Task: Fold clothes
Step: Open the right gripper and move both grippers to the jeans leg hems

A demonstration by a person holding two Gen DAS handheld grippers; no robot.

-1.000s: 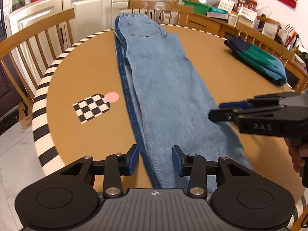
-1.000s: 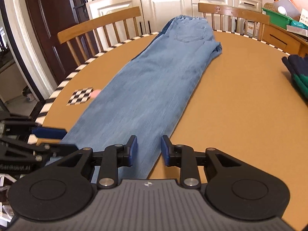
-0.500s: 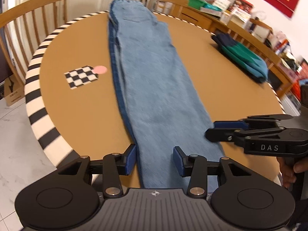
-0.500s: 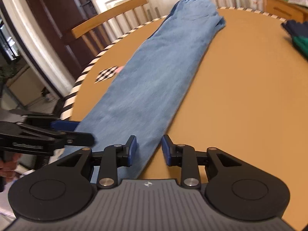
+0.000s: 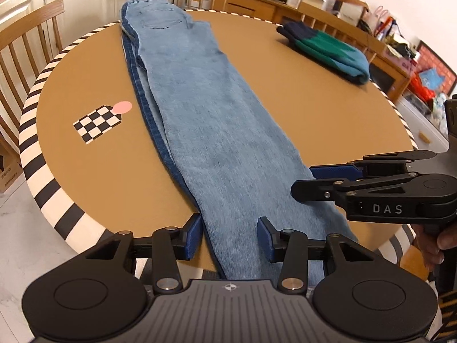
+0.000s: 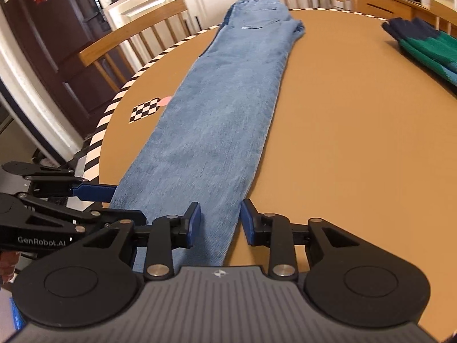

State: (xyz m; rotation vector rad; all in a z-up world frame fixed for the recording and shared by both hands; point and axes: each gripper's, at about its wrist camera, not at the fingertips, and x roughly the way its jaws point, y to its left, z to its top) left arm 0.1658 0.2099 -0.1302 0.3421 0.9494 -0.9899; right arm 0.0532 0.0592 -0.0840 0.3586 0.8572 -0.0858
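A: Where the near edge of the desk (image 5: 68,223) curves toward the cameras, what is seen of the jeans (image 5: 205,120)?

B: They are laid lengthwise across the desk, one leg stacked on the other, the waistband at the far edge and the hems hanging just over the near edge. A darker seam line is exposed along their left side.

A: And how are the claws placed?

B: The left claw (image 5: 228,238) is held with its blue pads parted wide, the left side of the leg ends framed between them; nothing is gripped. The right claw (image 6: 220,221) is likewise spread, with the right side of the leg ends framed between its pads and no cloth pinched. Each claw is also caught from the side in the other's view, low over the near edge.

A: Which step is judged to be in hand?

B: A lengthwise halving is already shown by the stacked legs. The hems being approached from both sides suggests that a crosswise fold is being set up, though that is only a judgement.

A: What would the next move call for?

B: Both layers at each hem corner would have to be taken between the pads, then carried together toward the waistband so that the fold is kept square. If only the top layer were caught, the lower leg could be left behind.

A: Is anything else carried by the desk?

B: A folded green and navy garment (image 5: 328,48) is seen near the far right edge, well apart from the jeans, and a checkered marker (image 5: 97,127) is seen beside their left side
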